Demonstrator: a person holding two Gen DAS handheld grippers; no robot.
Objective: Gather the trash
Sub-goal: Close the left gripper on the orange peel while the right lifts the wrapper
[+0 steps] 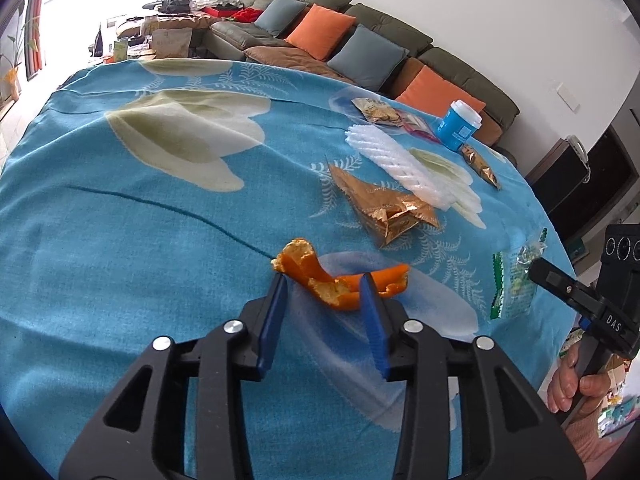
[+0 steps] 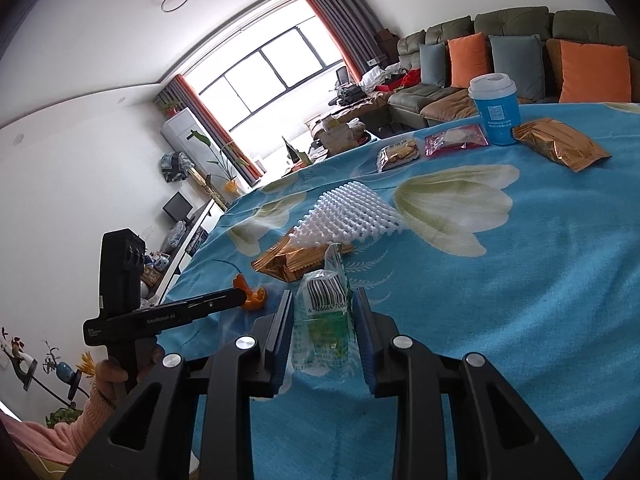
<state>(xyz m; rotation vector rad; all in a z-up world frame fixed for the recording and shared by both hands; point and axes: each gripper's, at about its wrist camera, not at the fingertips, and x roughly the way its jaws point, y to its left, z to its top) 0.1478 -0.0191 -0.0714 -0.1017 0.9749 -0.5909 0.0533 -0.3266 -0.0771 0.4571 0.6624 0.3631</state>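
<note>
Left tool (image 1: 325, 284) angled down, straddling orange peel (image 1: 320, 276)

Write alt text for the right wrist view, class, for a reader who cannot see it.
The right gripper holds a clear green-printed wrapper between its pads above a blue floral tablecloth. Beyond lie gold wrappers, white foam netting and a blue cup.
</note>
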